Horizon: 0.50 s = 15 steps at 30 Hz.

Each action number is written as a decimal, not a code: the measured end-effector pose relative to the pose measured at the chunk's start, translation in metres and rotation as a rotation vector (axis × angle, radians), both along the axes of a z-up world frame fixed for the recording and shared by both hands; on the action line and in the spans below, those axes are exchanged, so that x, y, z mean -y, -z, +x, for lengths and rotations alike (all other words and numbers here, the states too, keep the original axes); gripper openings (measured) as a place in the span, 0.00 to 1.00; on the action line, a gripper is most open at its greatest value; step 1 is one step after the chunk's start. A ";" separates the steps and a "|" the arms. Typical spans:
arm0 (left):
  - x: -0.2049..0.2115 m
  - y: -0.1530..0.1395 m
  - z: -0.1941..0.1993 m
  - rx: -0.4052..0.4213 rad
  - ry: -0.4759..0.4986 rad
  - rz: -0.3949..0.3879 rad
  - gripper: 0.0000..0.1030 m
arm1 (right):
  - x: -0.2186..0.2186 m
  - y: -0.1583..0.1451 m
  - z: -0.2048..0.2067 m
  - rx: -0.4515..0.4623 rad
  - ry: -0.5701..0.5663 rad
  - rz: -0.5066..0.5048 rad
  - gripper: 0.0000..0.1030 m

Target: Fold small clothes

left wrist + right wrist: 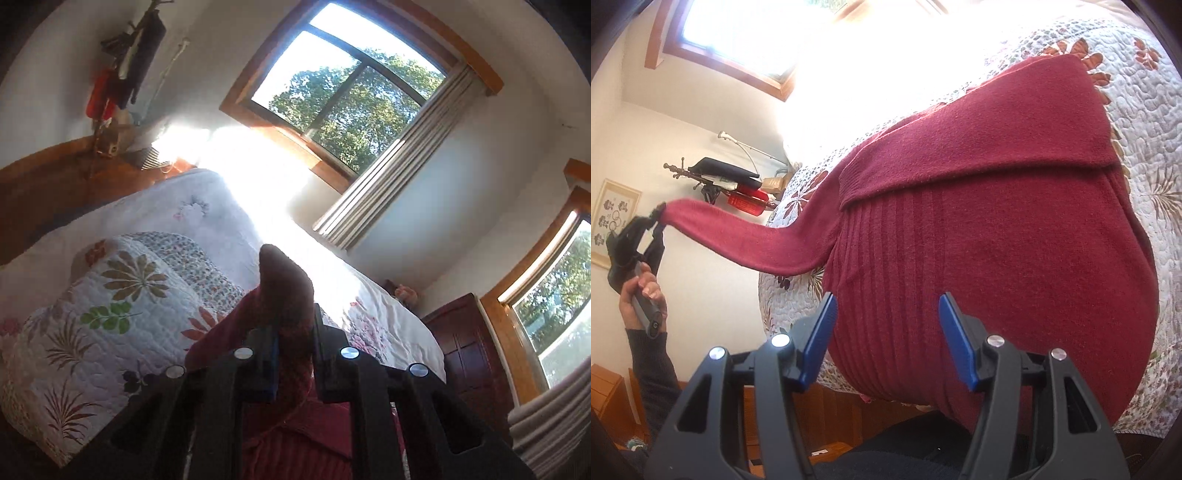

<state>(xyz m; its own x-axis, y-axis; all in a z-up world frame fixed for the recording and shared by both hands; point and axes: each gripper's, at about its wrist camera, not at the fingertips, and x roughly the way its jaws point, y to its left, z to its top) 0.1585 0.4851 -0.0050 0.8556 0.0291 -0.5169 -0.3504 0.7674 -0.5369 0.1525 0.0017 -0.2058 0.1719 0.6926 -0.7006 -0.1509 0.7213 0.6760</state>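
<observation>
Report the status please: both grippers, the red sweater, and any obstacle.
Left gripper shut on sleeve, stretched out sideways. Right gripper open over sweater, holding nothing. Sweater flat on quilt, other sleeve already folded across. No obstacle seen.

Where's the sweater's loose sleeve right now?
In the right wrist view the sleeve stretches left off the quilt, its cuff pinched in the left tongs.

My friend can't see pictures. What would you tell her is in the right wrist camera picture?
A dark red sweater lies on a floral quilt, one sleeve pulled out sideways by the left gripper in a hand. The right gripper hovers open above the sweater's ribbed hem.
</observation>
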 end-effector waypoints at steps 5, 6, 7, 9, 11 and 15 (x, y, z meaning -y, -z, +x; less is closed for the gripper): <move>0.090 0.002 0.068 -0.034 0.205 0.043 0.14 | 0.029 -0.002 -0.005 0.008 0.063 0.004 0.57; 0.109 0.006 0.079 -0.049 0.241 0.057 0.14 | 0.037 -0.002 -0.006 0.007 0.079 0.003 0.57; 0.128 0.010 0.090 -0.066 0.276 0.083 0.14 | 0.044 -0.001 -0.007 0.006 0.095 0.001 0.57; 0.162 0.024 0.106 -0.096 0.350 0.101 0.14 | 0.059 0.001 -0.009 0.001 0.126 -0.004 0.57; 0.192 0.042 0.121 -0.132 0.422 0.099 0.14 | 0.073 0.002 -0.012 -0.004 0.154 -0.013 0.57; 0.244 0.088 0.146 -0.228 0.536 0.082 0.14 | 0.094 0.006 -0.021 -0.016 0.199 -0.031 0.57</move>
<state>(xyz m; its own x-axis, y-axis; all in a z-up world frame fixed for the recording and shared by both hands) 0.3049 0.2409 -0.0929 0.6296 -0.3288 -0.7039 -0.0019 0.9053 -0.4247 0.1313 -0.0921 -0.2115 0.2919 0.6242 -0.7247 0.0073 0.7562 0.6543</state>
